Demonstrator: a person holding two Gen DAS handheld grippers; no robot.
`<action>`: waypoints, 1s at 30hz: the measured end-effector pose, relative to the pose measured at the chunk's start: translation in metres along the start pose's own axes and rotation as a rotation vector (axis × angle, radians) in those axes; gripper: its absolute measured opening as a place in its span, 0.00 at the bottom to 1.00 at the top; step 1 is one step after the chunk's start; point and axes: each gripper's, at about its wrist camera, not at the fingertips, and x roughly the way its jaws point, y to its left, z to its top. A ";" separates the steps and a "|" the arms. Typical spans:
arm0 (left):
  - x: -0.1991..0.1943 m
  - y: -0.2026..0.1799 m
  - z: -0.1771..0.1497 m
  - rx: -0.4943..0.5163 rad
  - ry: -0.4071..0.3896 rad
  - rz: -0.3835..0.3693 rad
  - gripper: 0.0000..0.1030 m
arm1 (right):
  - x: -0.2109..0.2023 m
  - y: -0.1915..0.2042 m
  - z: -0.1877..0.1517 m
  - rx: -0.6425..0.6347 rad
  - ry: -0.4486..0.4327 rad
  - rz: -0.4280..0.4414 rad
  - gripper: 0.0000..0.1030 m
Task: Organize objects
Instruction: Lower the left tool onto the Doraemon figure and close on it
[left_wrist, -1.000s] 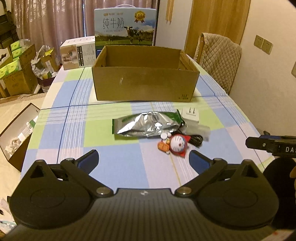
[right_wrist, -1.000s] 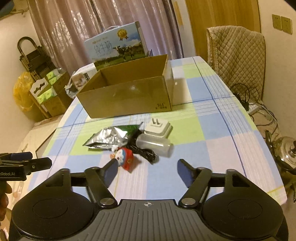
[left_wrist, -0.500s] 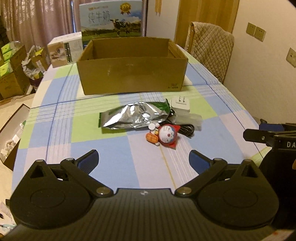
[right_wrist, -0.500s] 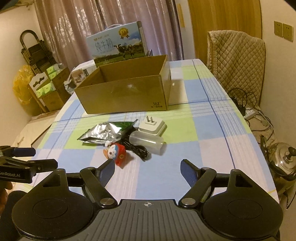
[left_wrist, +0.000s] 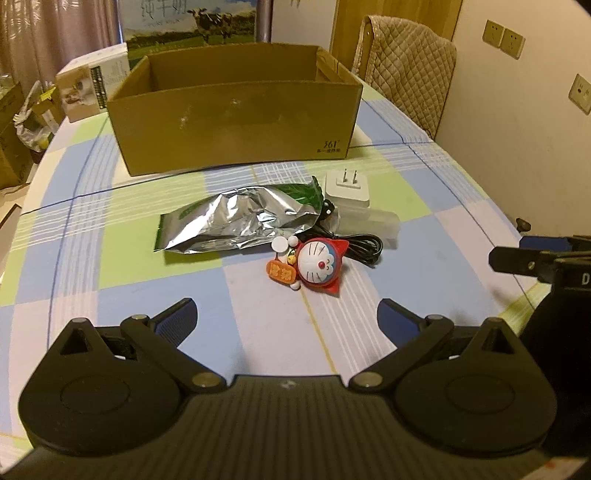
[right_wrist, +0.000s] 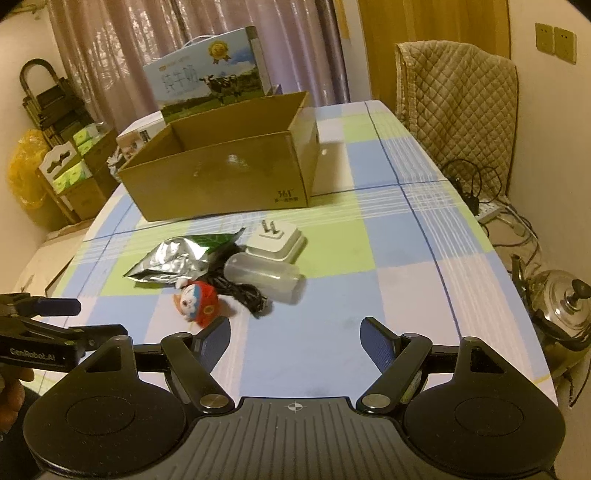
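Note:
A small heap lies mid-table: a crumpled silver foil pouch (left_wrist: 240, 221) (right_wrist: 173, 260), a red and white cat figurine (left_wrist: 319, 266) (right_wrist: 197, 302), a white plug adapter (left_wrist: 347, 186) (right_wrist: 275, 242), a clear plastic bottle (left_wrist: 373, 225) (right_wrist: 264, 273) and a coiled black cable (left_wrist: 360, 249) (right_wrist: 243, 293). Behind them stands an open brown cardboard box (left_wrist: 236, 114) (right_wrist: 225, 173). My left gripper (left_wrist: 288, 317) hovers open just short of the figurine, nothing between its fingers. My right gripper (right_wrist: 295, 334) is open too, near the table's front, with the heap ahead and to its left.
The checked tablecloth (left_wrist: 110, 258) covers the table. A milk carton case (right_wrist: 207, 83) and a white box (left_wrist: 92, 86) stand behind the cardboard box. A quilted chair (right_wrist: 458, 96) is at the far right, a steel kettle (right_wrist: 561, 306) and wires on the floor to the right.
Both grippers have come down and closer to the heap, which now looks larger in each view. Both stay open and nothing on the table has shifted.

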 end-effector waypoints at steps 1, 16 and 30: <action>0.005 0.000 0.002 0.000 0.001 -0.004 0.99 | 0.003 -0.001 0.001 0.001 0.004 -0.004 0.73; 0.078 0.005 0.022 0.068 0.000 -0.086 0.85 | 0.050 -0.011 0.008 0.014 0.079 0.013 0.73; 0.113 0.013 0.037 0.140 0.030 -0.249 0.78 | 0.081 -0.015 0.011 0.030 0.121 -0.010 0.73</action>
